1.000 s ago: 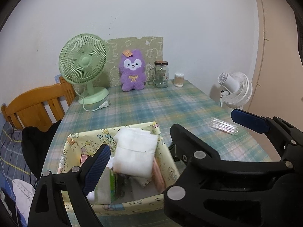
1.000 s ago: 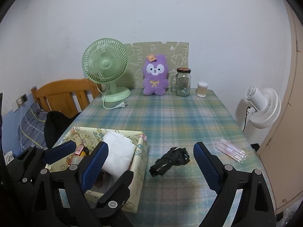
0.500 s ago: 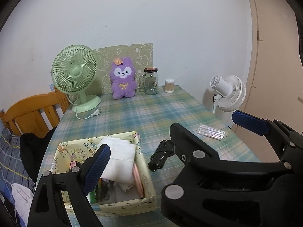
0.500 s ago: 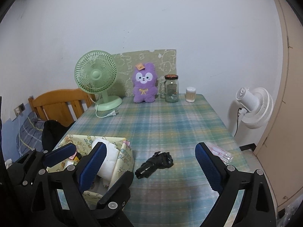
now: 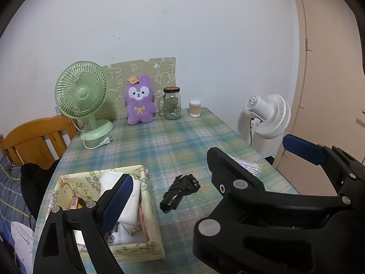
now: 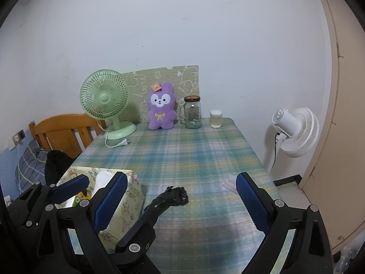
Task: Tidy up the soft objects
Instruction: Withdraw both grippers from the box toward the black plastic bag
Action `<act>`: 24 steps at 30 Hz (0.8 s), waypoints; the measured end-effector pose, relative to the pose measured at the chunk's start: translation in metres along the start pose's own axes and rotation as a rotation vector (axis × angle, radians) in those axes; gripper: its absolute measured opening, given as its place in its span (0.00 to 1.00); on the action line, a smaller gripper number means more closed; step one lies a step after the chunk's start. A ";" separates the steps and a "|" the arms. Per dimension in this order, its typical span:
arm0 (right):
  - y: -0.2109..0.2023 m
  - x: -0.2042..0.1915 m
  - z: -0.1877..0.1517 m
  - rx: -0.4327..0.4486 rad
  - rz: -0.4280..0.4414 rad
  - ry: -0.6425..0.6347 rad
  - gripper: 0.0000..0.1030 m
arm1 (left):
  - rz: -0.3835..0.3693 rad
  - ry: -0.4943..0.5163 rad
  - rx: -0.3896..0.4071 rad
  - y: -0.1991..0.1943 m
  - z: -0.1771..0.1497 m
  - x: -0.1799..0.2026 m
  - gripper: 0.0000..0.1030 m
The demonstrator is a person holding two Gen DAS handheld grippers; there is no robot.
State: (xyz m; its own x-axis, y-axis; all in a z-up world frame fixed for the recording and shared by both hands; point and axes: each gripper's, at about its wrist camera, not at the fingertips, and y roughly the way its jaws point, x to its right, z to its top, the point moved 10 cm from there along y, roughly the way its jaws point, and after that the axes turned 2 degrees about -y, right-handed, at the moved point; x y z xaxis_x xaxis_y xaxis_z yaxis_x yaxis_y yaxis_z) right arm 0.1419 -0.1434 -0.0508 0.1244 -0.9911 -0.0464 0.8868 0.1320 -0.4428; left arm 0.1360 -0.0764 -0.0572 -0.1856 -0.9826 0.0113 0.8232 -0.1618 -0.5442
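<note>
A pale yellow fabric box (image 5: 146, 207) with cartoon print sits at the near left of the plaid table (image 5: 173, 141), holding a folded white cloth (image 5: 132, 214) and small packets. A crumpled black bundle (image 5: 180, 191) lies on the table just right of the box, also in the right wrist view (image 6: 170, 197). A purple plush (image 5: 139, 100) stands upright at the far edge. My left gripper (image 5: 182, 179) hovers open over the box and bundle. My right gripper (image 6: 181, 175) hovers open above the bundle, beside the left one and overlapping it. Neither holds anything.
At the back stand a green desk fan (image 5: 82, 93) with its loose plug, a glass jar (image 5: 172, 102) and a cotton swab tub (image 5: 195, 108). A clear packet (image 5: 247, 165) lies near the right edge. A white floor fan (image 5: 267, 116) stands right; a wooden chair (image 5: 34, 137) stands left.
Both grippers have drawn back and up from the table, so the box and black bundle look smaller and farther. Both stay open. Nothing on the table has moved.
</note>
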 end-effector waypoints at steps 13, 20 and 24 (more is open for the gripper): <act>0.009 0.036 -0.010 -0.021 -0.026 0.009 0.95 | -0.018 0.017 -0.002 0.017 -0.003 0.032 0.89; 0.020 0.054 -0.013 -0.029 -0.040 0.019 0.95 | -0.031 0.030 -0.001 0.032 -0.001 0.047 0.88; 0.029 0.063 -0.016 -0.038 -0.043 0.031 0.95 | -0.035 0.022 -0.016 0.043 -0.003 0.051 0.88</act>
State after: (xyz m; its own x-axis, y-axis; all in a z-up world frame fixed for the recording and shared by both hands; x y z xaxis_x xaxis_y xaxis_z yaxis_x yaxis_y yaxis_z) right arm 0.1688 -0.2019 -0.0808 0.0723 -0.9959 -0.0546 0.8734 0.0897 -0.4787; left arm 0.1607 -0.1331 -0.0823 -0.2258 -0.9741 0.0118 0.8073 -0.1939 -0.5574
